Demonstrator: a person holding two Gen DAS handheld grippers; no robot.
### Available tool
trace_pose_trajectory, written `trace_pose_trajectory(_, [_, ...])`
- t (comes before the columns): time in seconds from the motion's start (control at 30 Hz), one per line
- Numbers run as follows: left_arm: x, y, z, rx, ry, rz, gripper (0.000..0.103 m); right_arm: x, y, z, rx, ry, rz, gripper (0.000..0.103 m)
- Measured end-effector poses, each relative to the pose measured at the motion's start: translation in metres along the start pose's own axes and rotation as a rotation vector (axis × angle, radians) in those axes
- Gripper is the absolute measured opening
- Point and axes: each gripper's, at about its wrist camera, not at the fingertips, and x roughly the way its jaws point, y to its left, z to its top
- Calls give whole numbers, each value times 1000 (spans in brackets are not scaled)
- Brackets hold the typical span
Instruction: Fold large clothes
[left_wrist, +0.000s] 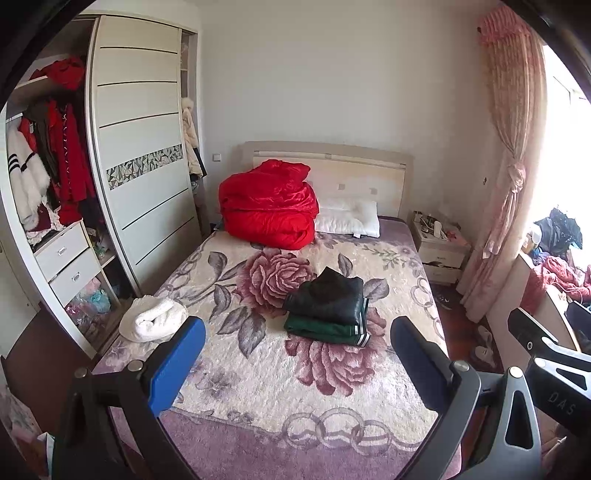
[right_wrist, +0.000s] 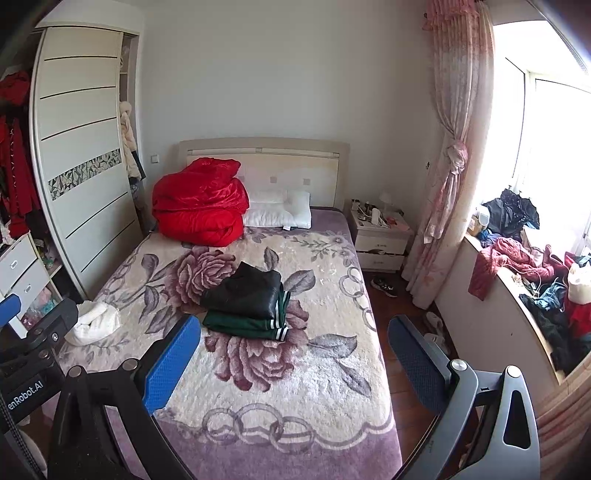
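A folded black jacket (left_wrist: 328, 295) (right_wrist: 245, 291) lies on top of a folded dark green garment with white stripes (left_wrist: 325, 328) (right_wrist: 243, 325), in the middle of the flowered bedspread (left_wrist: 258, 387) (right_wrist: 295, 387). A rolled white fleece garment (left_wrist: 153, 319) (right_wrist: 94, 323) sits near the bed's left edge. My left gripper (left_wrist: 295, 360) is open, held above the foot of the bed, with nothing between its blue-padded fingers. My right gripper (right_wrist: 293, 358) is also open and empty, beside it to the right. Both stand well short of the stack.
A red quilt (left_wrist: 269, 205) and white pillow (left_wrist: 349, 218) lie at the headboard. An open wardrobe (left_wrist: 48, 177) of hanging clothes stands left. On the right are a bedside table (right_wrist: 380, 236), a tied pink curtain (right_wrist: 450, 166), shoes on the floor (right_wrist: 384, 286) and a window ledge piled with clothes (right_wrist: 546, 291).
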Motion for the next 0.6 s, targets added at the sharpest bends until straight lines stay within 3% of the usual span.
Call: trace_pose_trajectory(0.6, [-3, 4, -2, 3, -11, 18, 102, 1, 9, -10, 3, 7, 0, 103])
